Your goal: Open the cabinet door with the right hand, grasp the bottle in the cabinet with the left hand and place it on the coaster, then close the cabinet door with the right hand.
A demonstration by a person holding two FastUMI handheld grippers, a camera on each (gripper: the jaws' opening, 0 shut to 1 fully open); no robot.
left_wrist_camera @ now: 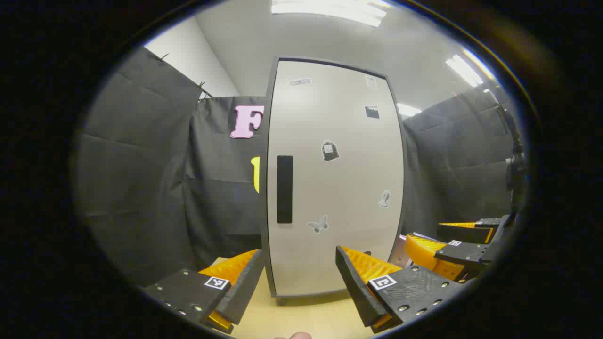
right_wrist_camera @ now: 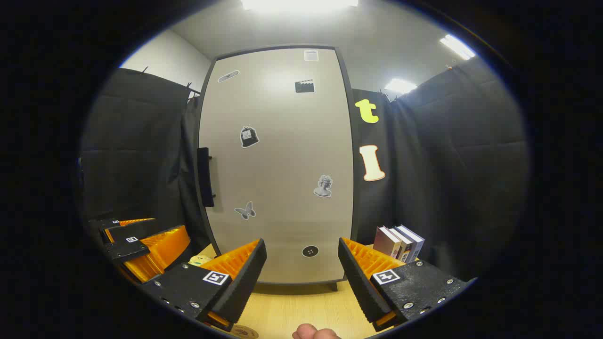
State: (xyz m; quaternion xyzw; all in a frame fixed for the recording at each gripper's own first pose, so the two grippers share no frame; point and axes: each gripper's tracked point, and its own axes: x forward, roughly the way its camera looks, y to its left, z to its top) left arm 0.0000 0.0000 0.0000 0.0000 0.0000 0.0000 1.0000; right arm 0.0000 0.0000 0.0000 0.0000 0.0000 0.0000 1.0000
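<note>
The tall beige cabinet [left_wrist_camera: 334, 179] stands upright on the wooden table, and its door [right_wrist_camera: 278, 165] is closed. A dark vertical handle [left_wrist_camera: 284, 189] sits near the door's left edge; in the right gripper view the handle [right_wrist_camera: 203, 176] shows edge-on. The closed door hides the bottle. My left gripper [left_wrist_camera: 299, 287] is open, a short way in front of the door's lower part. To its right my right gripper [right_wrist_camera: 301, 278] is also open, facing the door's lower middle. A round flat disc, perhaps the coaster [right_wrist_camera: 242, 332], lies at the table's near edge.
Several books [right_wrist_camera: 398, 242] stand upright to the right of the cabinet. A small pale yellow object [right_wrist_camera: 200, 260] lies on the table by the cabinet's left foot. Black cloth walls close in both sides. The left gripper [right_wrist_camera: 141, 245] shows to the right gripper's left.
</note>
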